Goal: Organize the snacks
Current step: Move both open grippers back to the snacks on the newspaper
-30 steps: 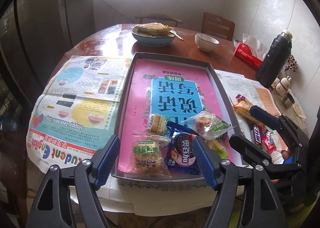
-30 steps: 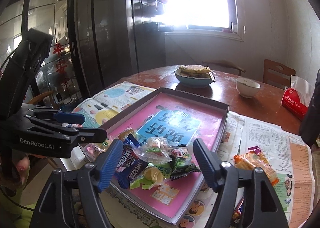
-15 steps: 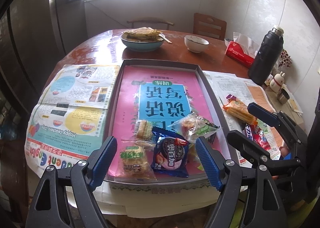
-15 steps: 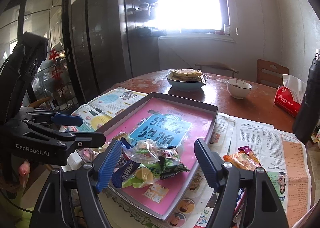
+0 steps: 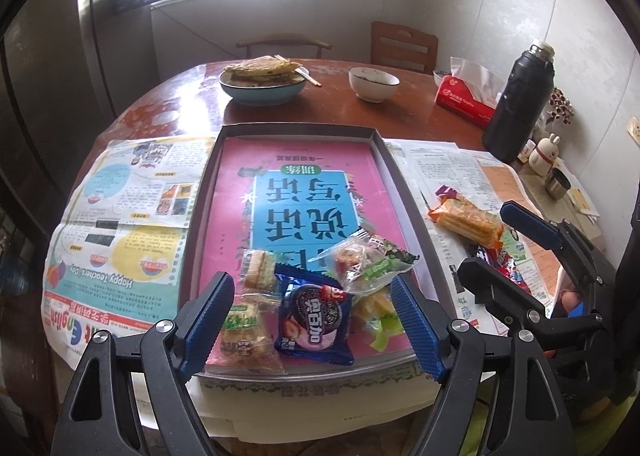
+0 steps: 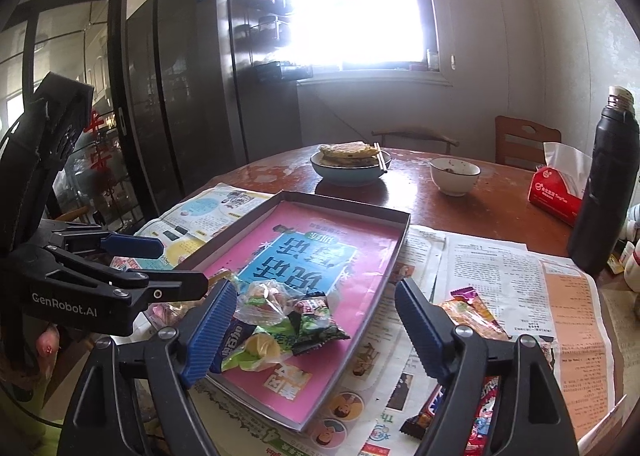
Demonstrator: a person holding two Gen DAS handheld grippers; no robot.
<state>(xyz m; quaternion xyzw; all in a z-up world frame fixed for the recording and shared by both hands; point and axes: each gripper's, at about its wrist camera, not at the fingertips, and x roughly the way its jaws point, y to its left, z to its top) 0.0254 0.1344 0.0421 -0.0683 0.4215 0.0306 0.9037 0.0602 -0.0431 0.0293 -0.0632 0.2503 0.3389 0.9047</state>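
Note:
A shallow grey tray (image 5: 298, 131) lined with a pink and blue book cover lies on the table. At its near end sits a pile of snacks: a blue cookie pack (image 5: 316, 316), a cracker pack (image 5: 240, 330), a clear bag with green print (image 5: 368, 262) and yellow candy (image 5: 376, 312). An orange wafer pack (image 5: 466, 220) and red bars (image 6: 484, 412) lie on newspaper right of the tray. My left gripper (image 5: 310, 283) hovers open above the pile, holding nothing. My right gripper (image 6: 314, 288) stands over the tray's near right corner, jaws opening, nothing between them.
Newspapers (image 5: 120, 216) cover the near table. Farther back stand a blue bowl of flatbread with chopsticks (image 5: 262, 86), a white bowl (image 5: 374, 84), a red tissue pack (image 5: 464, 98) and a tall black flask (image 5: 518, 104). Two chairs and a dark fridge (image 6: 188, 96) are behind.
Both grippers have drawn back a little from the snack pile, so more of the table shows. The right gripper's jaws stand slightly wider. The snacks have not moved.

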